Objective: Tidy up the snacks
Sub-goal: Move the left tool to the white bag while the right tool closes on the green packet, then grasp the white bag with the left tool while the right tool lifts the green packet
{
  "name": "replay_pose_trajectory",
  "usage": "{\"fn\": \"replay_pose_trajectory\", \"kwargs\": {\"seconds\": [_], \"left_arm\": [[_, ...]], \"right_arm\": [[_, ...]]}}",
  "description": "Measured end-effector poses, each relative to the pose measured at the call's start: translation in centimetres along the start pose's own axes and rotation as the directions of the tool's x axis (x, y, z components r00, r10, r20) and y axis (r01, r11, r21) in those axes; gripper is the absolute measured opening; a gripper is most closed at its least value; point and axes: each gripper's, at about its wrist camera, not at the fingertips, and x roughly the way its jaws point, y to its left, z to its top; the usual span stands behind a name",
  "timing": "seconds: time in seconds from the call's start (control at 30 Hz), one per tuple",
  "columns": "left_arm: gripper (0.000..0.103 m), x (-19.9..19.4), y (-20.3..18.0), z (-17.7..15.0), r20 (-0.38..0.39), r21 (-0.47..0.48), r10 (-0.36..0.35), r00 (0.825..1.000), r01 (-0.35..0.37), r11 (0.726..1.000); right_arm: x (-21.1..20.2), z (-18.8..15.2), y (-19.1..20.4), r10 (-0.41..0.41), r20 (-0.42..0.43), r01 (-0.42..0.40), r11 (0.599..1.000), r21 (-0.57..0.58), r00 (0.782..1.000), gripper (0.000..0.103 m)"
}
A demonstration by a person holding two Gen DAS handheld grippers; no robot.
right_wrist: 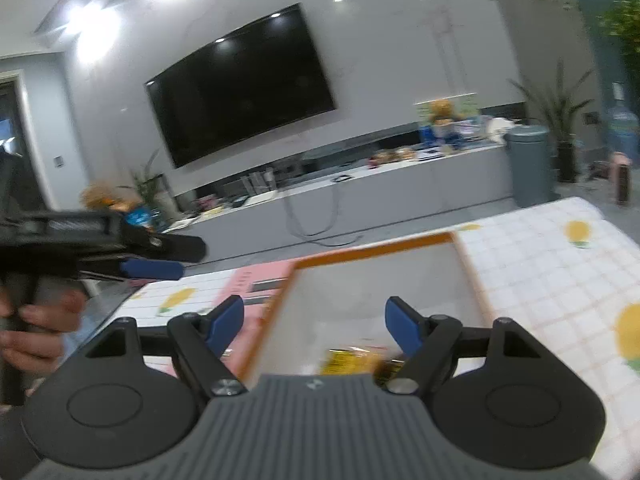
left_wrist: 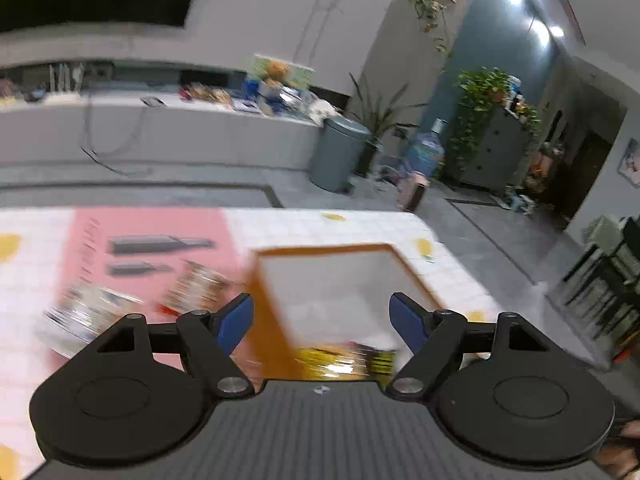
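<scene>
Blur smears both your views. Your left gripper (left_wrist: pixel 321 318) and right gripper (right_wrist: pixel 314 322) gape wide, holding nothing, each above the orange-rimmed box (left_wrist: pixel 280 320). A yellow snack packet (left_wrist: pixel 340 362) lies inside, half hidden by the gripper bodies. Left of the box, two more packets (left_wrist: pixel 192 286) are unreadable streaks.

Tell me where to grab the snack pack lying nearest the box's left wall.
Probably take the snack pack by its long edges, coming straight down from above. It seems to lie flat on the pink mat, leaving little side face to pinch; the orange box stands close on its right. Blur hides finer detail.
</scene>
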Motion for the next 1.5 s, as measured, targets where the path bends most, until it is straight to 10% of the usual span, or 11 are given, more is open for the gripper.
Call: {"fn": "replay_pose_trajectory", "kwargs": {"seconds": [0.33, 0.53, 0.67, 0.87, 1.2, 1.5], "left_arm": [[0.088, -1.0, 11.2, -4.2, -0.086, 0.011, 0.311, 0.947, -0.311, 0.950], [0.088, 1.4, 15.4, -7.0, -0.179, -0.111, 0.262, 0.948, -0.284, 0.953], [0.088, 1.8, 17.6, -7.9, -0.123, -0.210, 0.188, 0.974, -0.211, 0.955], [0.088, 3.3, 20.5, -8.3, -0.136, -0.370, 0.128, 0.982, -0.170, 0.913], [0.088, 1.5, 20.7, -8.1, -0.054, -0.321, 0.226, 0.973, -0.232, 0.919], [0.088, 0.5, 19.4, -8.6, -0.018, -0.264, 0.250, 0.968, -0.245, 0.933]], "right_arm": [[9.8, -5.5, 14.5, 0.038, -0.148, -0.064, 0.982, -0.177, 0.988, 0.057], [16.9, -10.2, 16.4, -0.112, -0.193, 0.066, 0.971, -0.231, 0.975, 0.058], [20.8, -11.6, 13.3, -0.141, -0.251, 0.120, 0.988, -0.094, 0.958, 0.079], [24.9, -13.2, 14.2, 0.032, -0.250, -0.041, 0.999, -0.030, 0.968, 0.097], [28.3, -13.6, 18.1, -0.024, -0.262, -0.026, 0.982, -0.187, 0.965, 0.096], [27.1, -14.2, 18.9, -0.079, -0.251, -0.001, 0.952, -0.305, 0.965, 0.070]]}}
